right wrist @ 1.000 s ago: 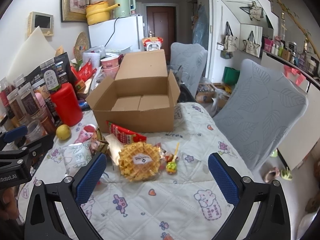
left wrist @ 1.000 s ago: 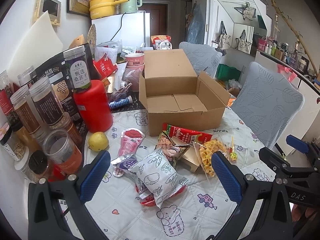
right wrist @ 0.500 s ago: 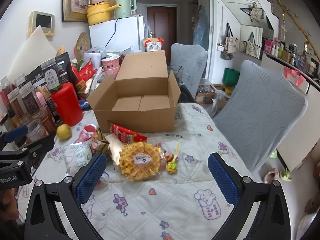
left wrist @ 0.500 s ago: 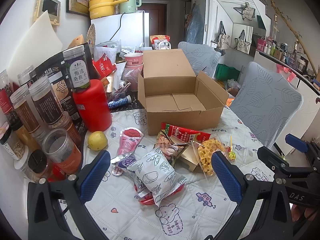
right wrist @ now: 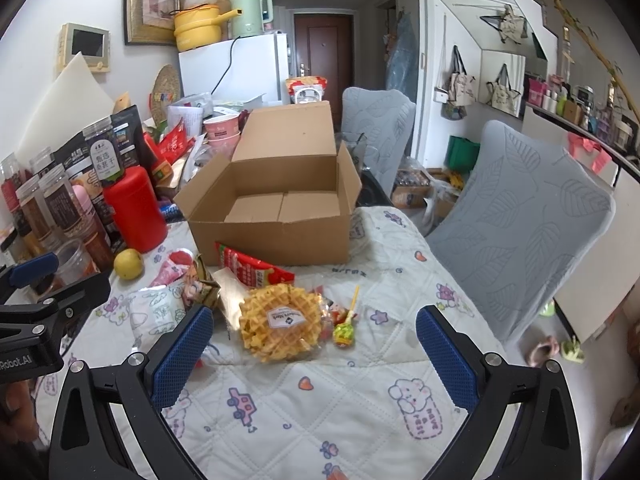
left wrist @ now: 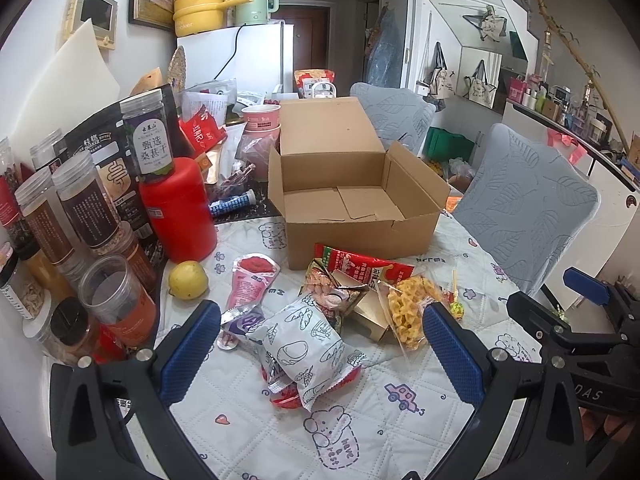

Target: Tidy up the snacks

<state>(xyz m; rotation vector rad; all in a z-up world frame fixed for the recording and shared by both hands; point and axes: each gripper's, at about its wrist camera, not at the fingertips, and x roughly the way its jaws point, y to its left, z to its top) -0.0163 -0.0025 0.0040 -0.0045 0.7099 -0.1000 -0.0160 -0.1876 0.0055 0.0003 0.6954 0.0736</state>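
An open cardboard box (left wrist: 352, 204) (right wrist: 276, 216) stands empty on the quilted tablecloth. In front of it lies a heap of snacks: a white bag with line drawings (left wrist: 308, 344), a red packet (left wrist: 360, 264) (right wrist: 252, 270), a pink pouch (left wrist: 250, 280), a wrapped waffle (right wrist: 280, 320) (left wrist: 404, 316) and a lollipop (right wrist: 346, 326). My left gripper (left wrist: 320, 352) hovers open over the white bag, holding nothing. My right gripper (right wrist: 314, 354) hangs open just in front of the waffle, also with nothing in it.
Several jars (left wrist: 76, 216), a red canister (left wrist: 178, 208) and a lemon (left wrist: 188, 280) crowd the table's left side. Cups and packets lie behind the box. Two grey covered chairs (right wrist: 520, 220) stand at the right. Bare quilted cloth (right wrist: 340, 412) lies near me.
Both grippers have stayed open and risen or drawn back very slightly; the snacks and the box have not moved.
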